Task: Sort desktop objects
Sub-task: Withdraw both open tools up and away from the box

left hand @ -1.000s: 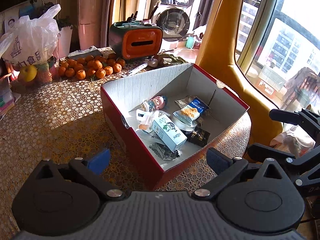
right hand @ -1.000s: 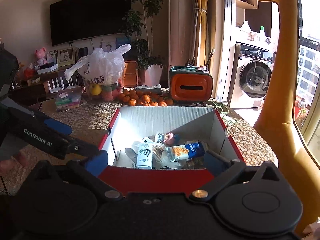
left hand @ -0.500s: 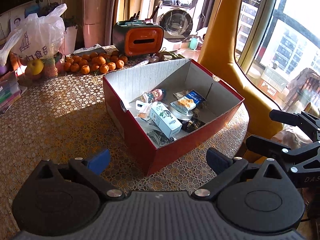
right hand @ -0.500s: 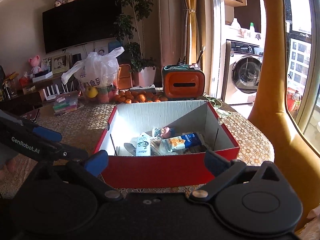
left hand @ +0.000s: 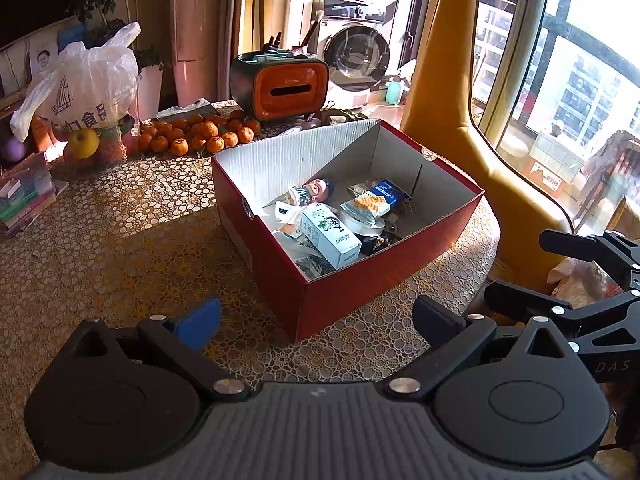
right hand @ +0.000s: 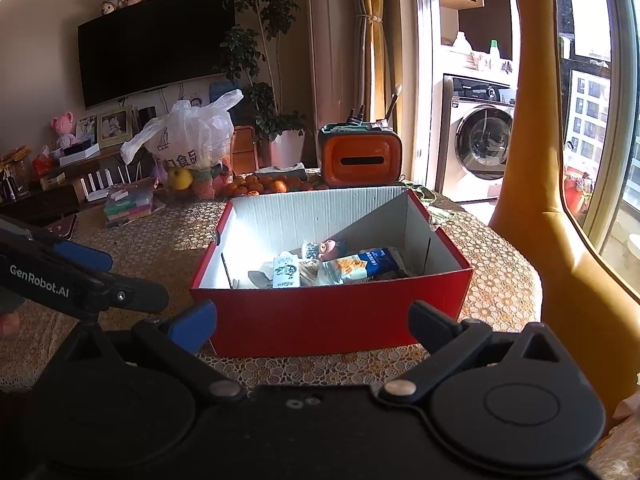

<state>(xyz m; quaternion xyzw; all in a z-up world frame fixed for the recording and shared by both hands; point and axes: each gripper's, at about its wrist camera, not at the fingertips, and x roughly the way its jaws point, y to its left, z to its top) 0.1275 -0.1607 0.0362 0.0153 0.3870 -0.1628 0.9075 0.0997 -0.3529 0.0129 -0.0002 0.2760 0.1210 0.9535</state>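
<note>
A red cardboard box [left hand: 360, 280] [right hand: 332, 320] with a white inside stands on the patterned table. Inside lie a small milk carton [left hand: 330, 236] [right hand: 286, 274], a blue biscuit packet [left hand: 378, 198] [right hand: 362, 266], a little figurine [left hand: 314, 190] [right hand: 326, 249] and several wrappers. My left gripper [left hand: 318, 320] is open and empty, held back from the box's near corner. My right gripper [right hand: 312, 324] is open and empty too, in front of the box's red front wall. Each gripper shows in the other's view, the right one [left hand: 576, 280] and the left one [right hand: 80, 280].
Mandarins [left hand: 196, 136] lie behind the box, next to an orange tissue holder [left hand: 280, 86] and a white plastic bag [left hand: 86, 88] over fruit. Books [left hand: 24, 200] sit at the table's left edge. A tall yellow giraffe figure [right hand: 532, 120] stands at the right, by the window.
Both grippers have drawn back from the box, which now looks smaller and farther away in both views. Both stay open and empty.
</note>
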